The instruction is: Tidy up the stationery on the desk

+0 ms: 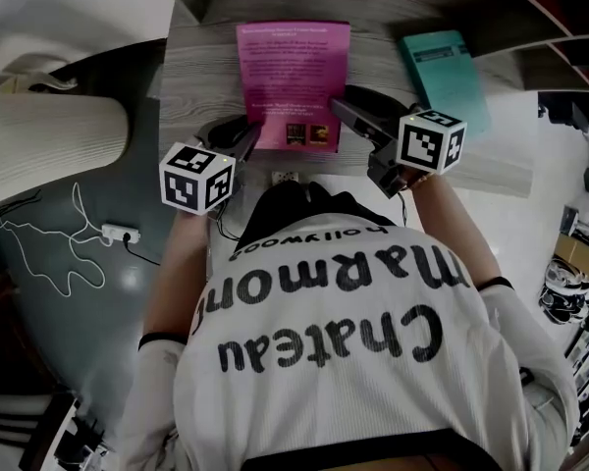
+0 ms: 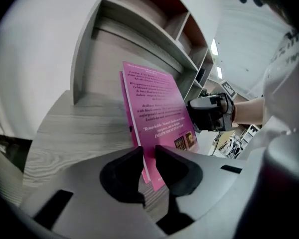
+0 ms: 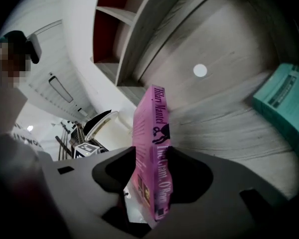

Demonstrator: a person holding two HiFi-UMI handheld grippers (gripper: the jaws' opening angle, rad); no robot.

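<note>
In the head view, the pink book (image 1: pixel 293 81) lies tilted above the grey worktop (image 1: pixel 196 77), taken at its near edge by 2 tools: the left hand-held gripper (image 1: pixel 245 140) and the right hand-held gripper (image 1: pixel 348 111). A teal book (image 1: pixel 444 77) rests flat, well apart to the right.

In the left gripper view, the left hand-held gripper (image 2: pixel 148 153) stands narrow, pinching the pink book's (image 2: pixel 157 108) lower corner, probably to steady it.

In the right gripper view, the right hand-held gripper (image 3: pixel 152 156) clamps across the pink book (image 3: pixel 152 118) at its spine, carrying most of the weight. The shelves (image 3: pixel 139 34) behind look like the likely destination.
</note>
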